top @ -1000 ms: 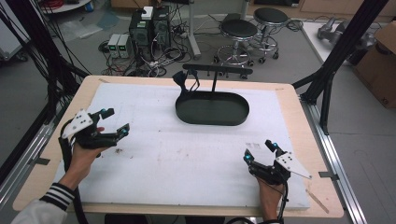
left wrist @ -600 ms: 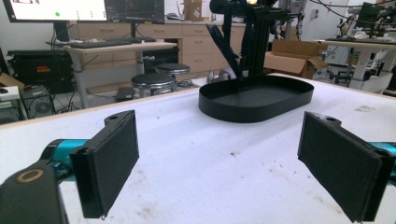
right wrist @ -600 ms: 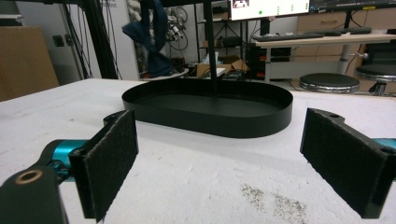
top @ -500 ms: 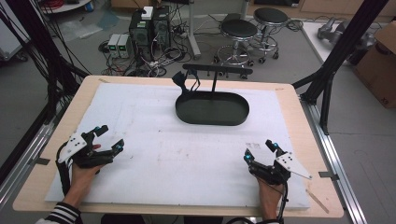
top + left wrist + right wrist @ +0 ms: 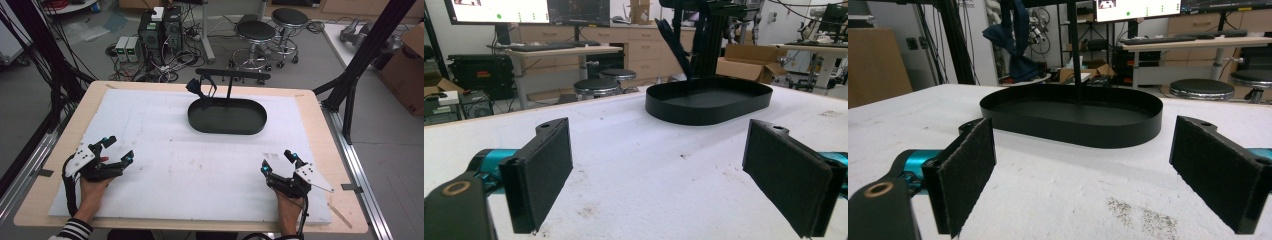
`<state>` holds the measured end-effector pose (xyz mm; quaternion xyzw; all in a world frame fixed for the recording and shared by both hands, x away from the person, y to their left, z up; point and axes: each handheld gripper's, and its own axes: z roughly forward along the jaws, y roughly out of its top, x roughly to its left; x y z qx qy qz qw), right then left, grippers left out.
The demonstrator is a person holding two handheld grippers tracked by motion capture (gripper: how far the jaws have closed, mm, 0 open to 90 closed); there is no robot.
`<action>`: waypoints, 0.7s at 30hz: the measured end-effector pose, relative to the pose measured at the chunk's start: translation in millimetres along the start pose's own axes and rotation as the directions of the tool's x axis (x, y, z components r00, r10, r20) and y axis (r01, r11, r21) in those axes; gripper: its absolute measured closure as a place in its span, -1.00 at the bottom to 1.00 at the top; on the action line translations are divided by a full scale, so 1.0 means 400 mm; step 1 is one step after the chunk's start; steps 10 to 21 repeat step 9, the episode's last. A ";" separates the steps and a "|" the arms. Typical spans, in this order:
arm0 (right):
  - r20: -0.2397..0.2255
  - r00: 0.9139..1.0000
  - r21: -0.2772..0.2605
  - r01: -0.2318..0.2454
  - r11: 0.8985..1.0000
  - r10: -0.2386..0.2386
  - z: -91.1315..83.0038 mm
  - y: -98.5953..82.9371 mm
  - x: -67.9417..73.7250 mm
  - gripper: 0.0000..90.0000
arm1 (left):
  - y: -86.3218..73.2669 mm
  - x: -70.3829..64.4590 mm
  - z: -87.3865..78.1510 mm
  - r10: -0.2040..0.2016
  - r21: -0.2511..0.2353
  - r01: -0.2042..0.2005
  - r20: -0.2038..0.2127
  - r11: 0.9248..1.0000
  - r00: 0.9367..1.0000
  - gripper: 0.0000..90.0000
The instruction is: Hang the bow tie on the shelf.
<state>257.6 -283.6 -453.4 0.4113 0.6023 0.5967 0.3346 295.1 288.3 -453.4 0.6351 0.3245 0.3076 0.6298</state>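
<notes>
Black oval tray (image 5: 227, 116) mid-table, left hand-held gripper (image 5: 116, 151) jaws apart, right hand-held gripper (image 5: 278, 162) jaws apart, both empty

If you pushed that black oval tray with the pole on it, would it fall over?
Probably not: the black tray has a wide, flat base, so it would likely slide. It looks stiff. The tall stand with dark cloth hanging could make it wobble if pushed high.

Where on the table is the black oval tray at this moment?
In the high view the black oval tray sits at the table's far middle, below a T-shaped stand, well ahead of both open grippers, left gripper and right gripper.
</notes>
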 end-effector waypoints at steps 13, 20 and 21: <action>0.008 1.000 -0.014 -0.014 1.000 0.014 -0.004 -0.001 -0.004 -0.77 | 0.000 0.000 -0.001 0.001 -0.002 -0.001 0.000 1.000 1.000 -0.71; 0.008 1.000 -0.014 -0.014 1.000 0.014 -0.004 -0.001 -0.004 -0.77 | 0.000 0.000 -0.001 0.001 -0.002 -0.001 0.000 1.000 1.000 -0.71; 0.008 1.000 -0.014 -0.014 1.000 0.014 -0.004 -0.001 -0.004 -0.77 | 0.000 0.000 -0.001 0.001 -0.002 -0.001 0.000 1.000 1.000 -0.71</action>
